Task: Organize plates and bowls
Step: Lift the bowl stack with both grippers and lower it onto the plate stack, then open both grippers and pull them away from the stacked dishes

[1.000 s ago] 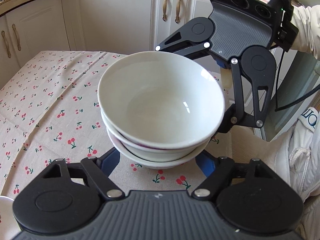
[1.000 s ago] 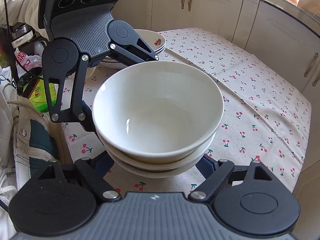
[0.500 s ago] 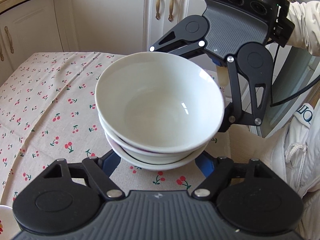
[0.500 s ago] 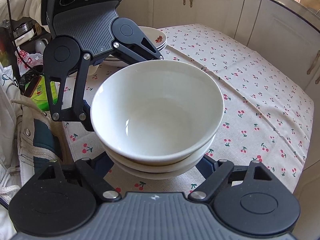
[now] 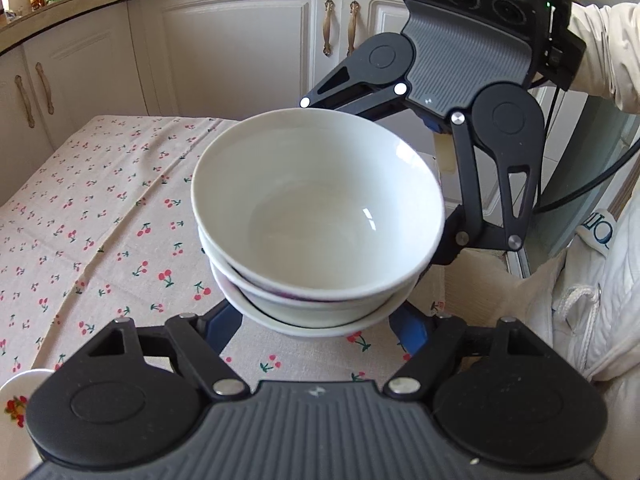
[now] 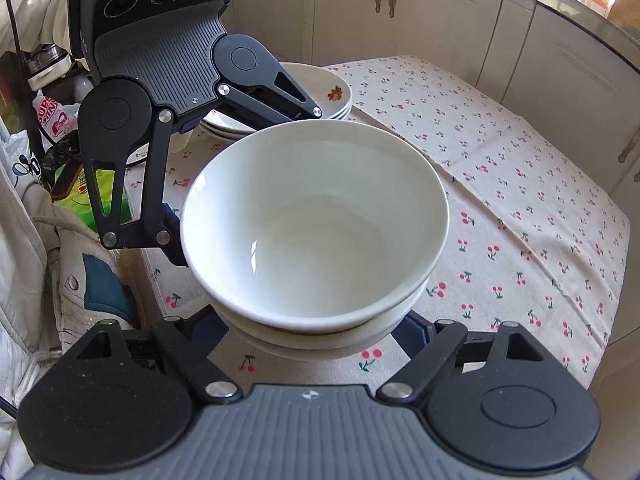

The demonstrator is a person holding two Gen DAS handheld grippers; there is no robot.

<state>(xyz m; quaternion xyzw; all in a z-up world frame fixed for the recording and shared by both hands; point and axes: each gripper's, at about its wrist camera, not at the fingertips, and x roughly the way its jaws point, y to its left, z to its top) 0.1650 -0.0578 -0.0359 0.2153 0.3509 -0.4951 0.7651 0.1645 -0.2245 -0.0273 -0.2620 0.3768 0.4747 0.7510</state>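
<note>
A stack of three white bowls [image 5: 316, 216] hangs above the cherry-print tablecloth [image 5: 100, 220], held between both grippers from opposite sides. My left gripper [image 5: 316, 322] is spread wide and cradles the lowest bowl's underside with its blue fingers [image 5: 222, 326]. My right gripper [image 6: 316, 330] does the same from the other side of the stack [image 6: 316, 220], with its blue fingers [image 6: 412, 330] under the bowls. A stack of white plates with a fruit print [image 6: 320, 92] sits behind the left gripper in the right wrist view.
White kitchen cabinets [image 5: 240, 40] stand beyond the table. A small white dish with a fruit print [image 5: 16, 400] lies at the lower left in the left wrist view. Bags and clutter [image 6: 60, 120] sit off the table's edge. A person's white jacket [image 5: 592, 300] is on the right.
The bowl stack and both grippers have risen and drifted a little over the table. The grip is unchanged.
</note>
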